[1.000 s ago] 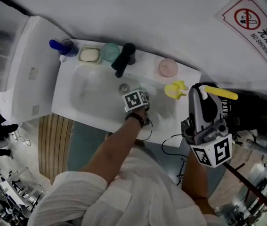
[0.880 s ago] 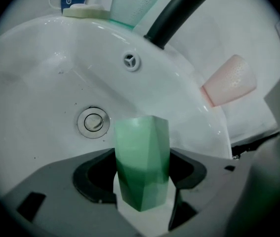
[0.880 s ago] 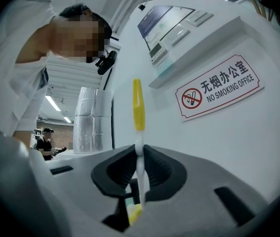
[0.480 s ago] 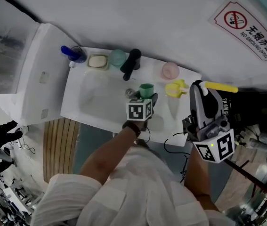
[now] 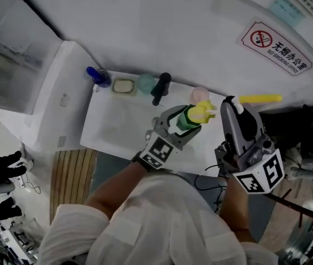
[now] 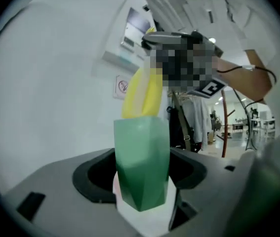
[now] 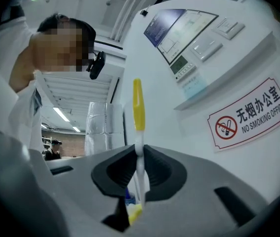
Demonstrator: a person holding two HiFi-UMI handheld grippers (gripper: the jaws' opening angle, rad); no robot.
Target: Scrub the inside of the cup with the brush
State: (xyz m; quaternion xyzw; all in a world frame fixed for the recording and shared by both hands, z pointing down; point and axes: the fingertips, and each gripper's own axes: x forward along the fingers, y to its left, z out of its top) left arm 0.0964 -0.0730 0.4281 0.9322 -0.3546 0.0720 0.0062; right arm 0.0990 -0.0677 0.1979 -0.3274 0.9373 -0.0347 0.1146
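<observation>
left gripper (image 6: 142,184) grips the green cup (image 6: 142,157), jaws wide around its faceted sides, holding it above the right end of the white sink (image 5: 117,127). right gripper (image 7: 140,174) pinches the brush (image 7: 139,132) by its thin stem (yellow handle pokes past the jaws). the brush's yellow head is right at the cup's mouth.

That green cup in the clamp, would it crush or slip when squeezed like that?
Probably stiff: the green cup shows no dent with the left gripper shut on it. It seems light, since a grip on its lower part alone holds it up. Its smooth sides may be slippery, so the brush pushing in could twist it.
</observation>
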